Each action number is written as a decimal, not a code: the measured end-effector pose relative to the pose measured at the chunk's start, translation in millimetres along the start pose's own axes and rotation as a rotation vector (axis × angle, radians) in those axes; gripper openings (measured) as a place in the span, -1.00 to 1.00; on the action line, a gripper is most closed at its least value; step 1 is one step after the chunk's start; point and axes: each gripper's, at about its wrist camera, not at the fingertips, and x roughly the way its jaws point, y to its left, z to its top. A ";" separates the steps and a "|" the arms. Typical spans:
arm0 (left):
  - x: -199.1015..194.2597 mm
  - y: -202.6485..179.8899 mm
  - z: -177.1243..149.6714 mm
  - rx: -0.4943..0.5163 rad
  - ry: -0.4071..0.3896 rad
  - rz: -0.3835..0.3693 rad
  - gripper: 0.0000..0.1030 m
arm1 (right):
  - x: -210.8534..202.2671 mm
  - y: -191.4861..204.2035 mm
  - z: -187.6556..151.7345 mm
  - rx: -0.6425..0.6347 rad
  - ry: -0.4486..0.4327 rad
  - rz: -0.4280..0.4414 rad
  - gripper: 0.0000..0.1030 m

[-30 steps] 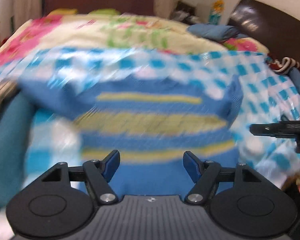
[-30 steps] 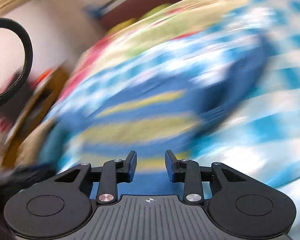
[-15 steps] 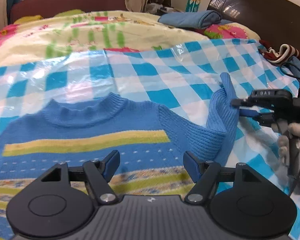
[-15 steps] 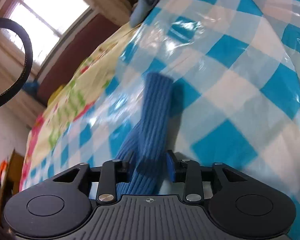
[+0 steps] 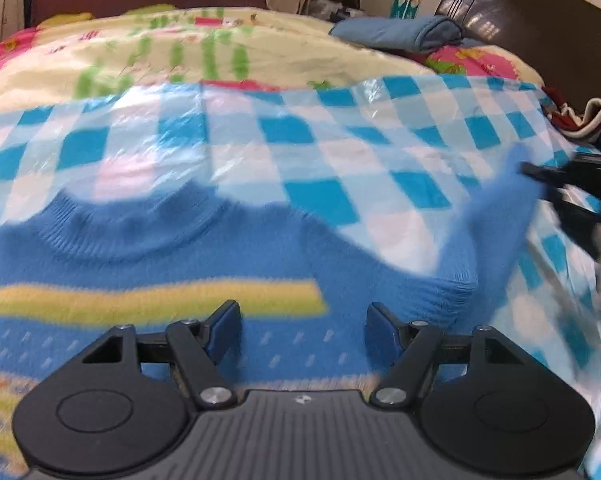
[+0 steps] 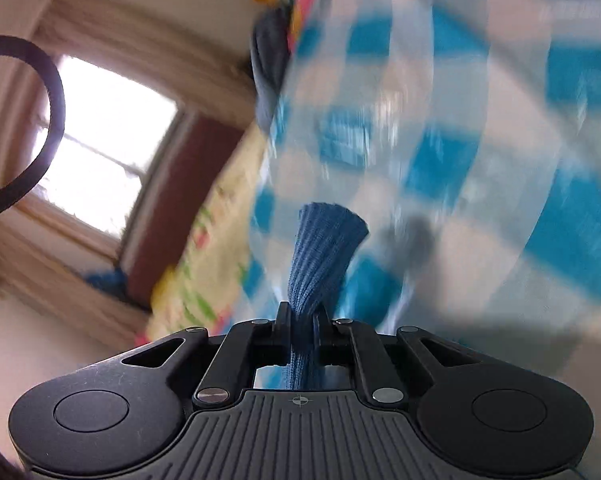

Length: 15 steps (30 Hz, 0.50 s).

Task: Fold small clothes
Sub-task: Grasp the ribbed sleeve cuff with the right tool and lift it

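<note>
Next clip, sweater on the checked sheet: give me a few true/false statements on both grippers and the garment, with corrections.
1. The right gripper is shut on the sleeve. True.
2. The left gripper grips the collar. False: it is open over the sweater chest, holding nothing.
3. The sweater is plain blue. False: it has a yellow stripe.
4. The sweater lies on a blue and white checked sheet. True.

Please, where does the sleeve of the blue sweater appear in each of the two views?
Left wrist view: the sleeve rises at the right, toward the right gripper.
Right wrist view: the sleeve stands in the lower centre, pinched between the closed jaws.
Shared landmark: the blue checked sheet.
</note>
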 end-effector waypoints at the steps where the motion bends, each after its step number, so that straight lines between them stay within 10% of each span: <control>1: 7.5 -6.0 5.2 0.005 -0.011 0.000 0.44 | -13.3 0.7 7.8 -0.003 -0.043 -0.001 -0.80; 8: 54.2 -43.4 19.8 0.100 -0.028 0.063 0.58 | -62.1 -5.9 22.8 -0.083 -0.130 -0.124 -0.80; 15: 10.2 -8.2 16.3 -0.002 -0.077 0.017 0.58 | -76.7 23.2 12.9 -0.120 -0.147 -0.071 -0.80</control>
